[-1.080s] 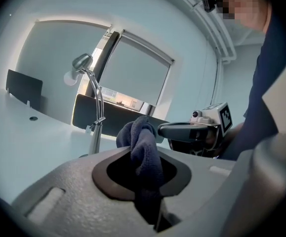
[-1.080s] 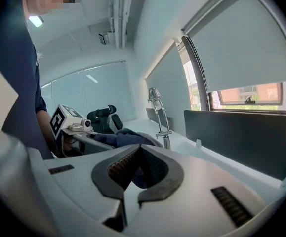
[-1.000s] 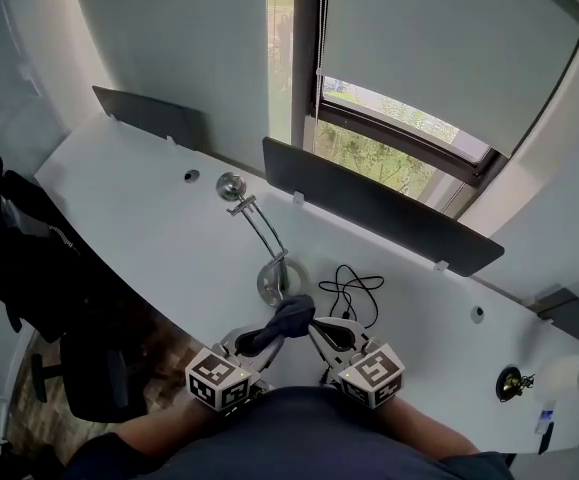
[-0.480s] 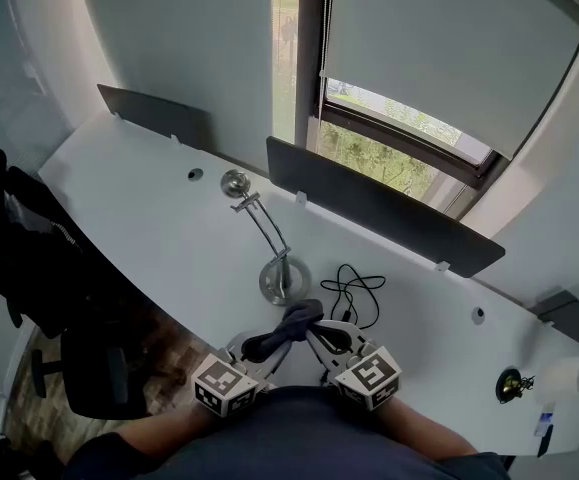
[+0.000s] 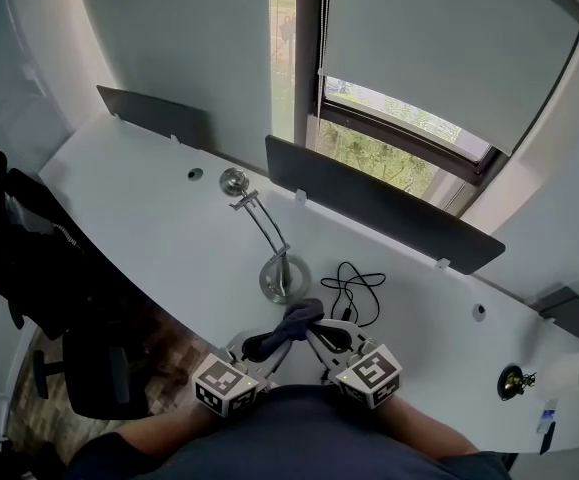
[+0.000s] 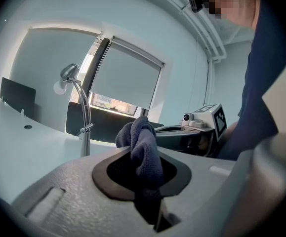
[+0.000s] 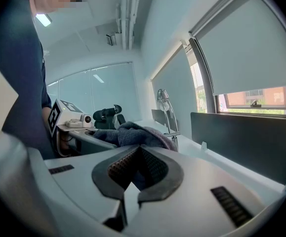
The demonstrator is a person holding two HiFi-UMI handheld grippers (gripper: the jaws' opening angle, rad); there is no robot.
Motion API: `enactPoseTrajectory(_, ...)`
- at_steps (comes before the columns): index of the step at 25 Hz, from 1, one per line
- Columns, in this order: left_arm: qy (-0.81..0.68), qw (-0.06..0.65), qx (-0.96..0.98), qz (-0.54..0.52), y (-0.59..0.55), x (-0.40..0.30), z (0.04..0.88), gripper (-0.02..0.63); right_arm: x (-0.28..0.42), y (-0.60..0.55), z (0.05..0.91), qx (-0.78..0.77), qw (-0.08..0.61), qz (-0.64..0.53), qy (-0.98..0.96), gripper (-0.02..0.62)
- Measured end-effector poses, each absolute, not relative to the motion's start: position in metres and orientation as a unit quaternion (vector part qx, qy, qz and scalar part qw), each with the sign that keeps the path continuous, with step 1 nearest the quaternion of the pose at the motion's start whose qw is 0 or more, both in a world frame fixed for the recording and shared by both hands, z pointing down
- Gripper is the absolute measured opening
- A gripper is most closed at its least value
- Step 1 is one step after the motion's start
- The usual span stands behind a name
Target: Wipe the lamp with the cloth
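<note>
A chrome desk lamp (image 5: 282, 276) stands on the white desk (image 5: 149, 228), its round head (image 5: 233, 181) raised to the far left on a thin arm. A dark blue-grey cloth (image 5: 287, 327) hangs just in front of the lamp base, bunched between both grippers. My left gripper (image 5: 266, 344) is shut on the cloth (image 6: 143, 149), with the lamp (image 6: 81, 113) beyond on the left. My right gripper (image 5: 316, 331) is shut on the other end, and the cloth (image 7: 133, 134) spills over its jaws, with the lamp (image 7: 168, 113) behind.
A coiled black cable (image 5: 355, 292) lies right of the lamp base. Dark divider panels (image 5: 374, 206) line the desk's far edge under the window. A chair with a dark jacket (image 5: 19, 258) stands at the left. A small black-and-gold fitting (image 5: 510, 381) sits at the desk's right end.
Both grippers and the cloth have drawn back slightly toward the person, away from the lamp base. Their hold on the cloth is unchanged.
</note>
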State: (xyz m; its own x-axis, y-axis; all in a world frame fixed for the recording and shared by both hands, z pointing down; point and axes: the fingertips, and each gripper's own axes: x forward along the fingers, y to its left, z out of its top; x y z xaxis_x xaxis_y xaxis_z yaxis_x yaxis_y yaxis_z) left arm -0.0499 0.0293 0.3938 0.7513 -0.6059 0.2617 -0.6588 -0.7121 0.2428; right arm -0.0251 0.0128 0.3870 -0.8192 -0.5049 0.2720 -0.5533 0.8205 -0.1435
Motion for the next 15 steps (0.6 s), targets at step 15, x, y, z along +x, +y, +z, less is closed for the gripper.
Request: enactPoseTrajectory(15, -0.343, 0.158, 0.922, 0.084, 0.0303, -0.0493, 0.3917, 0.063, -0.0243, 0.0139, 0.3854, 0.279, 0.108, 0.111, -0.948, 0.009)
